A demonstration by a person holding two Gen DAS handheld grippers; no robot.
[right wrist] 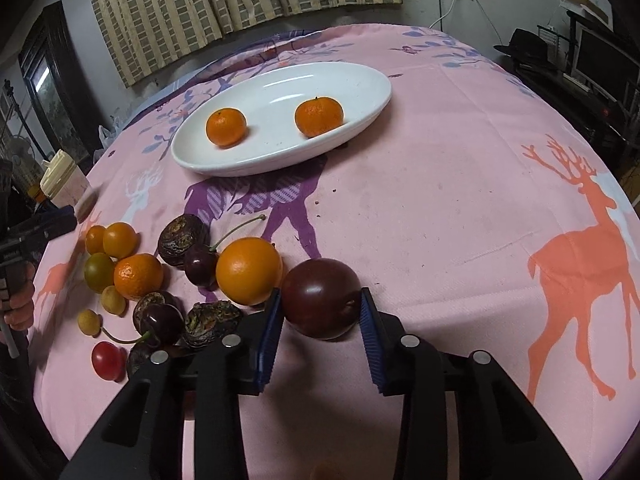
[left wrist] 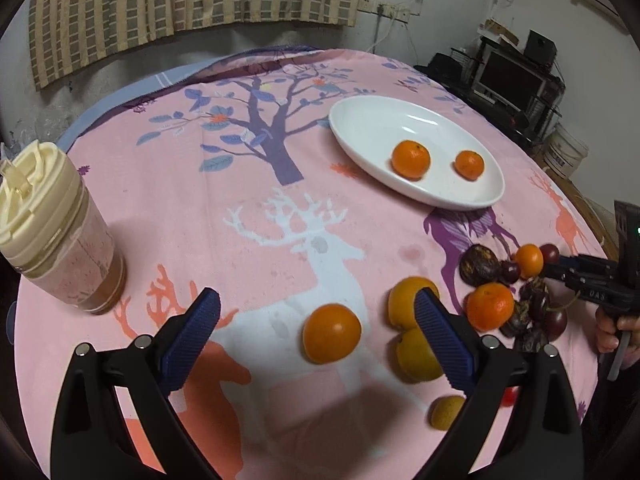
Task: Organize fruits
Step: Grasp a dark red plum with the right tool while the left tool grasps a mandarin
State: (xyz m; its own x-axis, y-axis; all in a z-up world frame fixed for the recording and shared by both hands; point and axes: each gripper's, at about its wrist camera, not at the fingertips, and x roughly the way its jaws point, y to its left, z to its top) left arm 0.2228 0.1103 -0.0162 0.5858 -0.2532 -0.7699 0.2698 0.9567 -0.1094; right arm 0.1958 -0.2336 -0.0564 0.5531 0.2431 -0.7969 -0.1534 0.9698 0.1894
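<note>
A white oval plate [left wrist: 360,128] [right wrist: 360,80] holds two mandarins [left wrist: 411,159] [right wrist: 319,116]. My left gripper [left wrist: 316,312] is open above the pink cloth; an orange fruit [left wrist: 331,333] lies between its fingers and two yellow-orange fruits [left wrist: 404,300] sit by its right finger. My right gripper [right wrist: 322,308] has its blue pads on both sides of a dark red plum [right wrist: 322,298], which rests on the cloth. A pile of oranges [right wrist: 248,270], cherries [right wrist: 200,266], dark wrinkled fruits [right wrist: 180,236] and small yellow fruits [right wrist: 112,300] lies to the plum's left.
A lidded cream jar [left wrist: 52,232] stands at the table's left. The right gripper [left wrist: 592,280] shows at the right of the left wrist view. A red cherry tomato [right wrist: 107,360] lies near the front edge. Shelves with a monitor [left wrist: 512,76] stand behind the table.
</note>
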